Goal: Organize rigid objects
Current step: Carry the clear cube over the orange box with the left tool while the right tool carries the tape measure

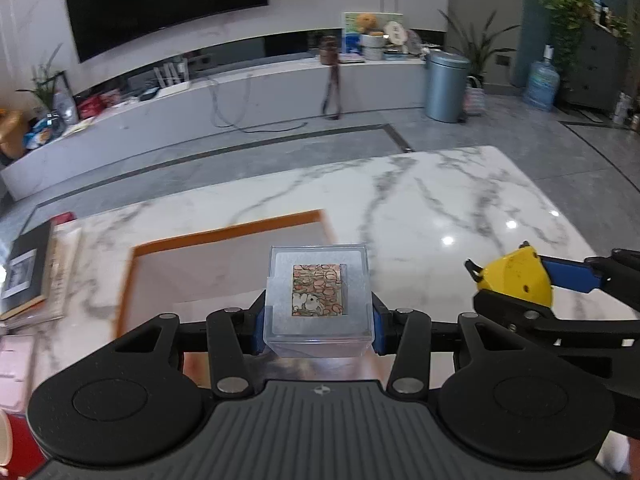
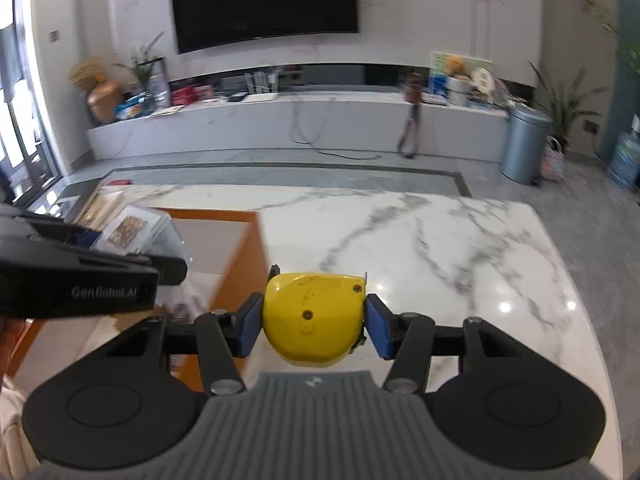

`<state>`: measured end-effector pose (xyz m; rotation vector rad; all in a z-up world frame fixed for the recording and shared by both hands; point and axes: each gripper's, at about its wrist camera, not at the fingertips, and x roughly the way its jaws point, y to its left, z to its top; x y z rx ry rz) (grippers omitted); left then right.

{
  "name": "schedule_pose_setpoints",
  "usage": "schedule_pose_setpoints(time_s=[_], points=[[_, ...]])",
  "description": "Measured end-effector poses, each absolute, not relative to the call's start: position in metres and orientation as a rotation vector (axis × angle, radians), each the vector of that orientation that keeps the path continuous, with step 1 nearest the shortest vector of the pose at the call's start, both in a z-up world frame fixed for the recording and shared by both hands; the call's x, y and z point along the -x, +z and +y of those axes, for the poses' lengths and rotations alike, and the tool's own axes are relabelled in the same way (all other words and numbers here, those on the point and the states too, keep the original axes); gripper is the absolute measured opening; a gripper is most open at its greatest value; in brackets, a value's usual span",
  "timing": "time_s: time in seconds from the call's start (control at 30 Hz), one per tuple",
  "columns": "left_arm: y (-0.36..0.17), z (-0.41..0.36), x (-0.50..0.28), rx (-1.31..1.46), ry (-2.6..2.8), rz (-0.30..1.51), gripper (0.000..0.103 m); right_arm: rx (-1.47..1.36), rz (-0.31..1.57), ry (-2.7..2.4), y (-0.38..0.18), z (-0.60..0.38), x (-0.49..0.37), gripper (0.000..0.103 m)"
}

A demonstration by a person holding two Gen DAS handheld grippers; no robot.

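Both items are off the marble desk (image 1: 440, 200) and in mid-carry: the left hand-held gripper (image 1: 318, 322) has its blue pads pressed on the sides of a clear plastic box (image 1: 318, 304) with a picture card inside, held over the orange-edged tray (image 1: 224, 236) by the desk's left edge. The right hand-held gripper (image 2: 314, 322) is clamped part-way closed on a yellow tape measure (image 2: 314, 316), just past the tray's right edge. The tray floor that shows is bare, so the next move is probably lowering each into it, side by side, before letting go.
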<state>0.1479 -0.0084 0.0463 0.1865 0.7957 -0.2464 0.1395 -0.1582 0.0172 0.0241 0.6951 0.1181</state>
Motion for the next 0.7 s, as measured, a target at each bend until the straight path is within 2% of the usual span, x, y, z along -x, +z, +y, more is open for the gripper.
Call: schedule_pose_setpoints(time_s=[0.33, 0.7], points=[[0.037, 0.063, -0.154, -0.171, -0.189, 0.824, 0.053, 0.055, 0.716, 0.249, 0.014, -0.087, -0.149, 0.054], [0.013, 0.089, -0.18, -0.163, -0.241, 0.827, 0.053, 0.181, 0.77, 0.341, -0.011, -0.038, -0.175, 0.054]])
